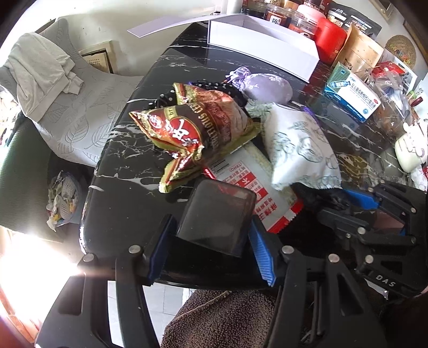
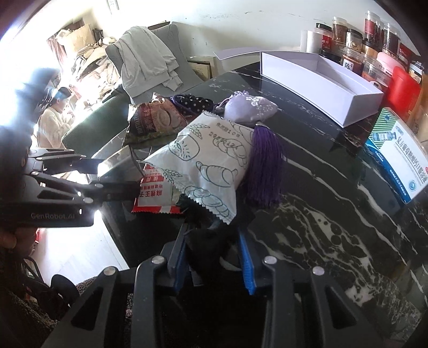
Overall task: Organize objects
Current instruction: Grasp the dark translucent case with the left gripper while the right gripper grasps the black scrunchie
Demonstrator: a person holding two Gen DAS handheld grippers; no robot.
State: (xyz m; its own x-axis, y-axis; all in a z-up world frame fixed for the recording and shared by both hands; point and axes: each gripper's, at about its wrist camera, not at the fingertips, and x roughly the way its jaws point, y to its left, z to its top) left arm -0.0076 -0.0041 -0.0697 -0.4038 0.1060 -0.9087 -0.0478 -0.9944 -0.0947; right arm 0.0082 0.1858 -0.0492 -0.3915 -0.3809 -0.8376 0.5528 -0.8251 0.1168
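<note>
Left gripper (image 1: 207, 247) clamps a stiff dark box (image 1: 218, 216) at the table (image 1: 128, 203) edge. Right gripper (image 2: 214, 257) pinches a soft black cloth (image 2: 206, 241), probably limp; we'd hold its bunched middle.

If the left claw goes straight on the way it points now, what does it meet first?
Probably the red and white packet, lying just past the dark square box that the left claw holds. The brown snack bag lies further on. Depth is hard to judge here.

White wall (image 2: 267, 24), grey armchair (image 1: 69, 107) w/ draped cloth, pale floor (image 2: 77, 257), strong window glare.
</note>
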